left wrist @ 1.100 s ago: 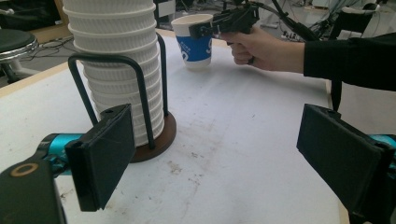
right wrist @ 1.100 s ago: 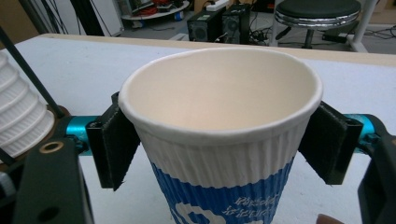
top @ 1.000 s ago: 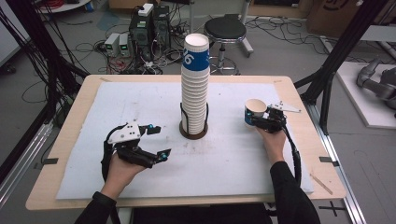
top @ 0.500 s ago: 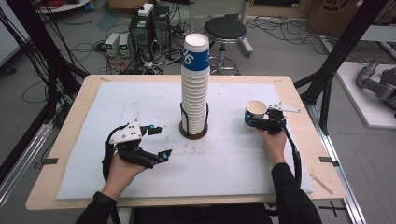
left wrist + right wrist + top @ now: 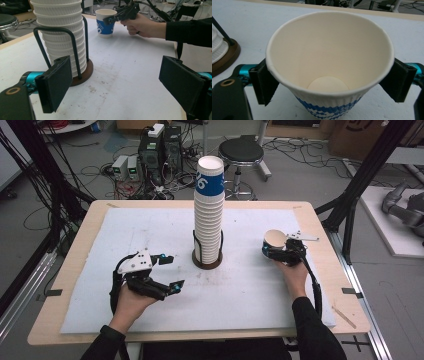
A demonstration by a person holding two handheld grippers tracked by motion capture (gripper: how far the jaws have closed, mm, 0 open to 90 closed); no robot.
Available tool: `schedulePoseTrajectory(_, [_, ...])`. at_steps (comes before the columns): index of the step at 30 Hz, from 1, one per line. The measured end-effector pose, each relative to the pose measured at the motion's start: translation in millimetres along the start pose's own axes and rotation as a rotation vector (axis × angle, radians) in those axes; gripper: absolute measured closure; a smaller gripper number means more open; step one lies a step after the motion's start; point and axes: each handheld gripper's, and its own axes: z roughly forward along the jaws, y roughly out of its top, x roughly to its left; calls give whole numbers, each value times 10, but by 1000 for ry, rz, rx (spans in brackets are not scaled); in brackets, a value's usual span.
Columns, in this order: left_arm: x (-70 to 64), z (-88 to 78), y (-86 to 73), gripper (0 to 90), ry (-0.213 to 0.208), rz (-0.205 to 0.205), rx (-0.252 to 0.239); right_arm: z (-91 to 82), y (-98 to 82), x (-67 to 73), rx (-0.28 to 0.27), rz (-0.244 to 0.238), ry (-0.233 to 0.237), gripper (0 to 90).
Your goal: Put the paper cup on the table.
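Observation:
A tall stack of white ribbed paper cups (image 5: 209, 210), the top one banded blue, stands in a black wire holder on a round brown base (image 5: 206, 264) at mid-table. One blue-and-white paper cup (image 5: 274, 240) stands upright on the white mat to its right. My right gripper (image 5: 273, 250) straddles this cup (image 5: 329, 57). Its jaws have just been opening, and the pads now sit beside the cup wall without squeezing it. My left gripper (image 5: 172, 271) rests at the front left, open and empty (image 5: 120, 87), facing the stack (image 5: 61, 37) and the far cup (image 5: 105, 23).
The white mat (image 5: 150, 230) covers most of the wooden table (image 5: 100, 207). Black frame posts stand at both sides. Behind the table are a stool (image 5: 241, 152), electronics boxes and cables on the floor.
The right gripper's jaws have spread slightly around the cup, which still stands in the same spot. Both hands and the left gripper have stayed where they were.

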Motion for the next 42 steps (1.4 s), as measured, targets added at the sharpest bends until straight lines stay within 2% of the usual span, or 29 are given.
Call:
schedulePoseTrajectory(7, [-6, 6, 5, 116, -2, 0, -1, -63, -10, 47, 20, -5, -44, 132])
schedulePoseTrajectory(11, [-8, 13, 8, 116, -6, 1, 1, -109, -15, 58, 38, -3, -50, 130])
schedulePoseTrajectory(16, [-10, 15, 12, 116, -4, 2, 0, -166, -26, 68, 43, 26, -33, 130])
schedulePoseTrajectory(19, [-4, 16, 10, 116, -6, -1, -1, -217, -39, 95, 55, 16, -38, 131])
schedulePoseTrajectory(21, [-4, 13, 11, 116, -2, 2, -1, -257, -44, 104, 84, 16, -45, 131])
schedulePoseTrajectory(23, [-3, 11, 14, 117, -3, 5, -3, -304, -46, 100, 116, 38, -60, 131])
schedulePoseTrajectory(26, [2, 10, 17, 116, -3, 7, -2, -406, -62, 74, 113, 54, -50, 132])
schedulePoseTrajectory(30, [2, 21, 17, 116, -4, 4, 0, -547, -23, 79, 94, 57, -13, 133])
schedulePoseTrajectory(33, [2, 32, 14, 116, 0, 2, 0, -657, 12, 122, 71, 27, 20, 133])
schedulePoseTrajectory(38, [2, 28, 25, 116, 6, 6, 3, -842, 54, 204, 12, 12, 111, 133])
schedulePoseTrajectory(42, [22, 57, 52, 117, 11, 0, -6, -951, 49, 303, -42, -29, 193, 133])
